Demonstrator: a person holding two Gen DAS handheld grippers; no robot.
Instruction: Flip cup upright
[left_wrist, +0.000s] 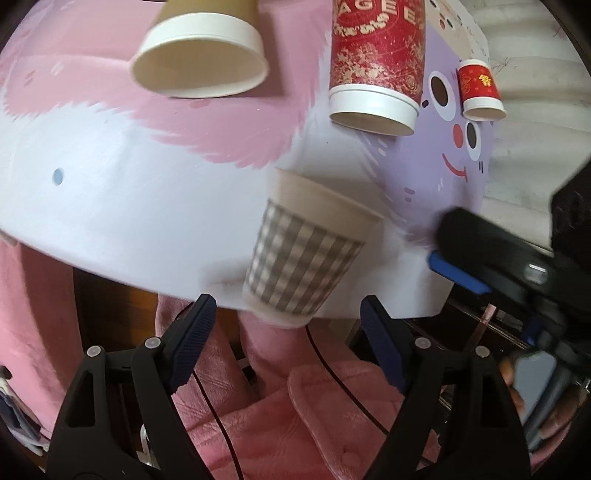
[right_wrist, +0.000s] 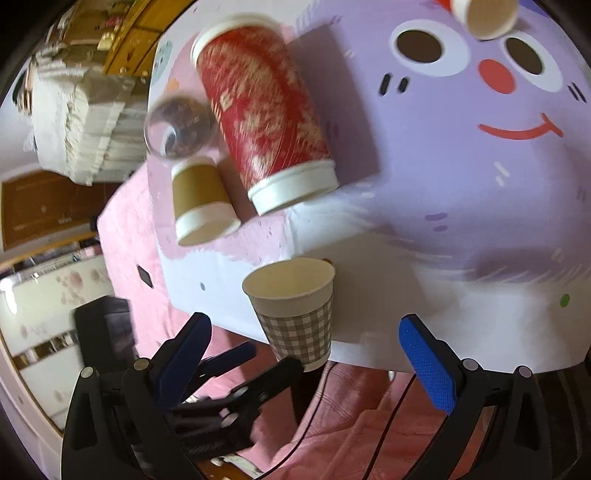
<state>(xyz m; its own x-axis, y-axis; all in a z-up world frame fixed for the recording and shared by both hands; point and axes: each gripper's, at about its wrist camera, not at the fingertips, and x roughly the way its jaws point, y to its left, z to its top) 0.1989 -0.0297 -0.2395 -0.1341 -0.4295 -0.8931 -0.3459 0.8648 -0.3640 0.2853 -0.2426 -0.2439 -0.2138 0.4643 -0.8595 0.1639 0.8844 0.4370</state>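
Cups, paper: five are counted across both views.
Checked cup (right_wrist: 295, 314): one; it is seen at the near table edge, mouth up in the right view, between the two grippers, touched by neither.
Checked cup, left view (left_wrist: 306, 254): it is blurred; its tilt cannot be told there.
Tall red cup (right_wrist: 262, 114): one; it is laid on its side, white rim toward the table edge.
Brown cup (right_wrist: 201, 199): one; it is set just beside the tall red cup, open mouth toward the camera.
Small red cup (left_wrist: 480, 90): one; it is seen by the cartoon face, well apart from the checked cup.
Clear cup (right_wrist: 181, 129): one; it is seen behind the brown cup, blurred.
Table (left_wrist: 129, 192): one; it is printed pink, white and lilac.
Left gripper (left_wrist: 288, 339): fingers are held wide apart, nothing between them.
Right gripper (right_wrist: 306, 362): fingers are spread wide, nothing clamped.
Pink garment (left_wrist: 295, 413): it is seen below the table edge.
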